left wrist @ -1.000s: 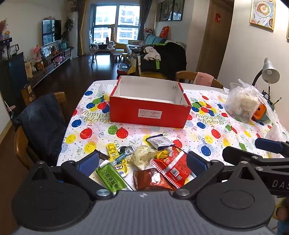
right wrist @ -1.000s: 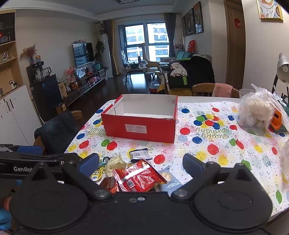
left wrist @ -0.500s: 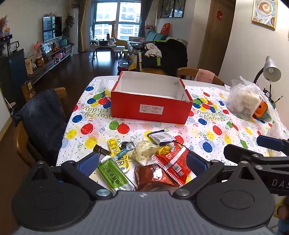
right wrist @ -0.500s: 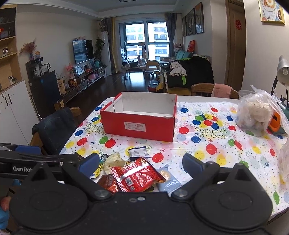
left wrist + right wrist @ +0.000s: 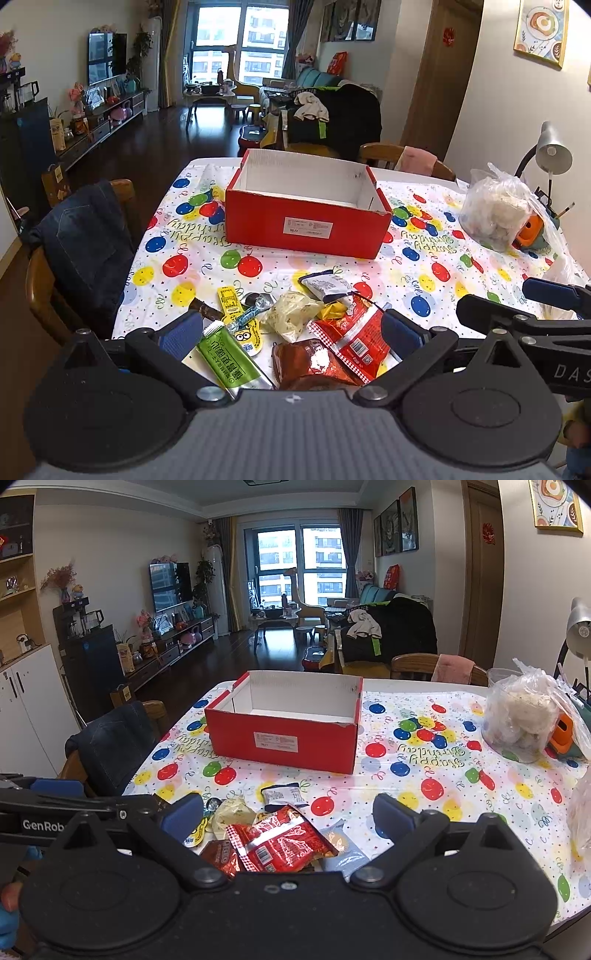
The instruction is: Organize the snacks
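Hovering spread wide and empty, left gripper and right gripper face the snack pile; red box at 12 o'clock is bare — first pick pending, so close on one packet.

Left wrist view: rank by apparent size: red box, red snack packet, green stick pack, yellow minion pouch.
1. red box, largest though farthest.
2. red snack packet.
3. green stick pack, close to the packet; its near end is cut off by the hand-held gripper, so this order is unsure.
4. yellow minion pouch, smallest, partly covered.
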Demonstrator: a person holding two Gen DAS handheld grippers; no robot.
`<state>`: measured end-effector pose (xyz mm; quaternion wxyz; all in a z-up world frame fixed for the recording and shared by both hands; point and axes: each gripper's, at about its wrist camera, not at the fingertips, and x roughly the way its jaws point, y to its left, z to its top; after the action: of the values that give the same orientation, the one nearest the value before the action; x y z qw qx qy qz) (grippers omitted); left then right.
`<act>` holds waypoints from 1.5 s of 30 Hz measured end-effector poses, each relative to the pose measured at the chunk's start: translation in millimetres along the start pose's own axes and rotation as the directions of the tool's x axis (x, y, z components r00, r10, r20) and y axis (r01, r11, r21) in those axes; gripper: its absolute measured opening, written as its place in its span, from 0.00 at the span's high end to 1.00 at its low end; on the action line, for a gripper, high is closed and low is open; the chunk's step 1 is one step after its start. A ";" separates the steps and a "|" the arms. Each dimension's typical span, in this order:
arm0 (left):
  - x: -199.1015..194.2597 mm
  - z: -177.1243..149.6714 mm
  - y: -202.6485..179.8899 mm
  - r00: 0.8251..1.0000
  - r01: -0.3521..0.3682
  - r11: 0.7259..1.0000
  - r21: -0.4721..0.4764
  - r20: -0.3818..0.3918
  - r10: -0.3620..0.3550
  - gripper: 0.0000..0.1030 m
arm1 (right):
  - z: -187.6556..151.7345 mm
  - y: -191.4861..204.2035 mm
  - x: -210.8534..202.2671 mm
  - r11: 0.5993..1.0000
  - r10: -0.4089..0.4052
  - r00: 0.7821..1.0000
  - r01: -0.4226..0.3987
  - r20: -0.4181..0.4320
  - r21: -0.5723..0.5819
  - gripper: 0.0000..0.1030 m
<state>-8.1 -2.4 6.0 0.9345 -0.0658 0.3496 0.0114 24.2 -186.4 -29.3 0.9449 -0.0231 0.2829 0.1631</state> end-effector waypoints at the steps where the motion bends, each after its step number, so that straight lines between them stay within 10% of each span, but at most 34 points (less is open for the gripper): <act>1: 0.0 0.0 0.1 1.000 0.000 1.000 0.000 0.000 0.000 0.00 | 0.5 -0.1 -0.3 1.000 0.000 1.000 0.000 0.001 0.000 0.04; 30: 5.9 0.7 7.3 1.000 0.014 1.000 -0.025 -0.004 -0.014 0.00 | 1.7 1.1 6.2 1.000 -0.017 1.000 0.018 -0.025 0.014 0.04; 37: 20.8 -4.9 31.9 0.999 -0.007 0.994 -0.111 -0.051 0.001 0.00 | 3.3 -13.3 36.9 0.994 -0.038 0.988 0.053 -0.148 0.098 0.04; 45: 32.3 -11.2 59.0 0.996 -0.057 0.980 -0.191 -0.084 0.041 0.00 | -5.9 -34.2 101.4 0.959 0.024 0.926 0.085 -0.377 0.272 0.06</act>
<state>5.0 53.9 -30.3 0.9085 -0.1477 0.3854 0.0657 111.9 -189.6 -90.9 0.8690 0.0771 0.4787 0.0986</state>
